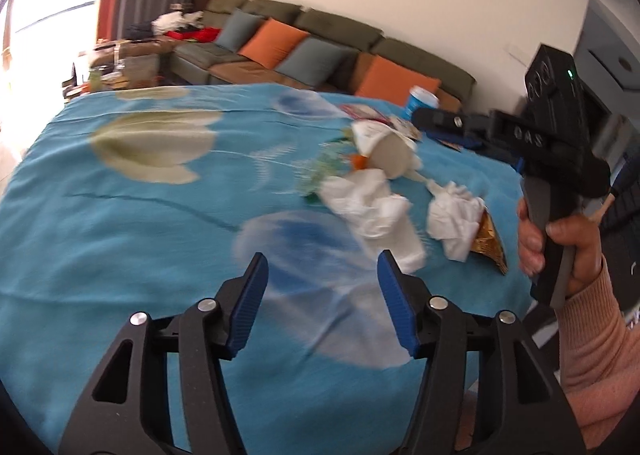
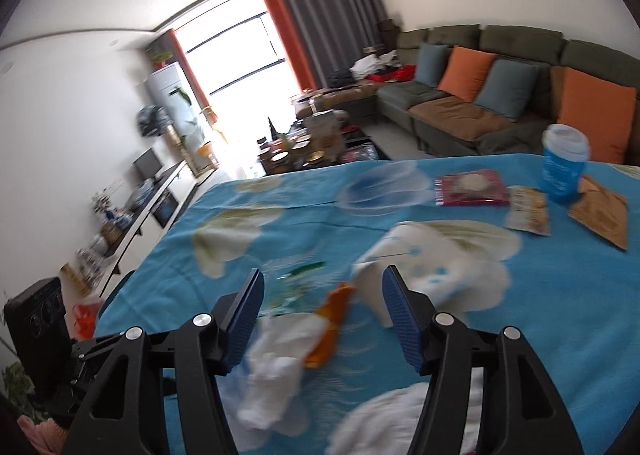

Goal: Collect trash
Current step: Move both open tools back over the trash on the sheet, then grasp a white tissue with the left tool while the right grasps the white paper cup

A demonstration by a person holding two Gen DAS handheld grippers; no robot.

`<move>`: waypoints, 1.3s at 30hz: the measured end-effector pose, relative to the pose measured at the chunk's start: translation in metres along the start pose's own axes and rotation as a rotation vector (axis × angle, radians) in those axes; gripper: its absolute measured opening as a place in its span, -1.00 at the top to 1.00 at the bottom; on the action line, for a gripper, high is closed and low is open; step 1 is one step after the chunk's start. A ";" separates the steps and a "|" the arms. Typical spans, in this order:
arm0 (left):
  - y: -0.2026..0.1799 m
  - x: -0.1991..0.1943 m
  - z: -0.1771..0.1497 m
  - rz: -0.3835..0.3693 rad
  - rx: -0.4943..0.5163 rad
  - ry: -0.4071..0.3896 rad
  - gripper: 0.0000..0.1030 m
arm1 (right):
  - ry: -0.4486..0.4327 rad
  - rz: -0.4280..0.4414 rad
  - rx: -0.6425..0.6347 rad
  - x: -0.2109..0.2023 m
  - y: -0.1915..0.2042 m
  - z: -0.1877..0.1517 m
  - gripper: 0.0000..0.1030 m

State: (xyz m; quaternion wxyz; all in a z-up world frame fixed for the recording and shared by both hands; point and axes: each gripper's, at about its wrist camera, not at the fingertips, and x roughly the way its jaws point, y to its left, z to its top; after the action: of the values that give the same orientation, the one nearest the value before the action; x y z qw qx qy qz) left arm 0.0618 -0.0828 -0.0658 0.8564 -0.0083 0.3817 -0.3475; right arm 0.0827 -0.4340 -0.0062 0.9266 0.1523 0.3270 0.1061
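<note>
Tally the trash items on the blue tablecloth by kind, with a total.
Crumpled white tissues: 2
Cups: 2, a tipped white cup and an upright blue cup
Flat packets or wrappers: 5, red, pale printed, brown, gold, orange
Green scraps, blurred: 1 cluster
Total: 10

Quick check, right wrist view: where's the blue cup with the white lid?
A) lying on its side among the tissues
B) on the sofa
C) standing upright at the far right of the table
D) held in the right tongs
C: the blue cup stands upright on the blue tablecloth, beside flat wrappers.
</note>
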 end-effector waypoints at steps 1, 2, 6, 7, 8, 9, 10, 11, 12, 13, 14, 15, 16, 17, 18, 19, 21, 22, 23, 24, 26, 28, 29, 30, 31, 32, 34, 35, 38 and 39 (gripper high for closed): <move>-0.006 0.007 0.002 -0.010 0.008 0.012 -0.10 | -0.002 -0.018 0.007 -0.001 -0.009 0.002 -0.17; -0.011 0.013 0.004 -0.015 0.014 0.022 -0.11 | -0.002 -0.031 0.010 -0.001 -0.017 0.004 -0.19; -0.022 0.033 0.013 -0.019 0.011 0.064 -0.13 | 0.014 -0.062 0.029 0.006 -0.043 0.012 -0.27; -0.023 0.038 0.015 -0.022 0.005 0.076 -0.13 | 0.024 -0.068 0.034 0.010 -0.050 0.014 -0.28; -0.023 0.044 0.017 -0.022 -0.007 0.088 -0.13 | 0.037 -0.064 0.037 0.015 -0.056 0.016 -0.30; -0.023 0.048 0.019 -0.025 -0.016 0.097 -0.13 | 0.044 -0.066 0.039 0.019 -0.062 0.018 -0.30; -0.022 0.051 0.020 -0.028 -0.024 0.105 -0.13 | 0.051 -0.071 0.040 0.019 -0.067 0.019 -0.30; -0.022 0.054 0.021 -0.028 -0.034 0.113 -0.13 | 0.062 -0.066 0.041 0.022 -0.072 0.020 -0.31; -0.022 0.055 0.021 -0.028 -0.039 0.118 -0.13 | 0.074 -0.059 0.045 0.027 -0.077 0.022 -0.31; -0.022 0.057 0.022 -0.028 -0.042 0.122 -0.13 | 0.082 -0.060 0.049 0.031 -0.080 0.024 -0.31; -0.022 0.059 0.023 -0.029 -0.045 0.127 -0.13 | 0.092 -0.055 0.049 0.034 -0.082 0.026 -0.33; -0.022 0.060 0.023 -0.032 -0.046 0.132 -0.12 | 0.112 -0.041 0.051 0.041 -0.086 0.027 -0.36; -0.023 0.062 0.024 -0.037 -0.046 0.137 -0.11 | 0.124 -0.036 0.055 0.045 -0.087 0.028 -0.36; -0.024 0.063 0.024 -0.038 -0.045 0.141 -0.09 | 0.140 -0.029 0.056 0.049 -0.088 0.028 -0.37; -0.025 0.065 0.024 -0.039 -0.043 0.145 -0.06 | 0.164 -0.013 0.053 0.055 -0.088 0.027 -0.37; -0.026 0.067 0.024 -0.040 -0.041 0.152 -0.01 | 0.179 -0.001 0.050 0.058 -0.088 0.025 -0.37; -0.027 0.069 0.023 -0.036 -0.035 0.158 0.12 | 0.205 0.032 0.030 0.061 -0.082 0.021 -0.26; -0.027 0.069 0.023 -0.035 -0.032 0.161 0.22 | 0.210 0.040 0.018 0.060 -0.080 0.019 -0.20; -0.027 0.069 0.023 -0.037 -0.031 0.162 0.27 | 0.216 0.044 0.001 0.059 -0.077 0.016 -0.12; -0.026 0.069 0.023 -0.040 -0.031 0.164 0.36 | 0.217 0.050 -0.009 0.056 -0.075 0.014 -0.08; -0.024 0.068 0.023 -0.041 -0.034 0.166 0.47 | 0.215 0.067 -0.016 0.050 -0.073 0.010 0.08; -0.023 0.068 0.022 -0.042 -0.034 0.167 0.58 | 0.215 0.095 -0.023 0.043 -0.069 0.006 0.12; -0.022 0.068 0.022 -0.042 -0.035 0.168 0.59 | 0.214 0.108 -0.029 0.039 -0.066 0.003 0.15; -0.021 0.067 0.021 -0.041 -0.036 0.168 0.64 | 0.213 0.125 -0.034 0.036 -0.063 0.002 0.17; -0.020 0.066 0.020 -0.040 -0.038 0.167 0.68 | 0.214 0.146 -0.037 0.033 -0.060 0.000 0.18; -0.019 0.065 0.020 -0.039 -0.040 0.165 0.70 | 0.213 0.164 -0.042 0.029 -0.057 -0.001 0.18; -0.017 0.063 0.019 -0.038 -0.044 0.162 0.71 | 0.216 0.190 -0.053 0.025 -0.050 -0.005 0.22; -0.016 0.062 0.018 -0.044 -0.047 0.161 0.71 | 0.219 0.207 -0.052 0.023 -0.047 -0.007 0.34; -0.013 0.061 0.018 -0.050 -0.061 0.161 0.50 | 0.224 0.223 -0.054 0.023 -0.039 -0.012 0.63; -0.013 0.060 0.018 -0.052 -0.064 0.157 0.48 | 0.221 0.227 -0.053 0.022 -0.037 -0.014 0.67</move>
State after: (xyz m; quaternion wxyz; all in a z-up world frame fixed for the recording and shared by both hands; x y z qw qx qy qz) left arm 0.0945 -0.1330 -0.0881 0.8138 -0.0182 0.4582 -0.3570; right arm 0.0941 -0.4592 -0.0420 0.8709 0.1510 0.4045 0.2348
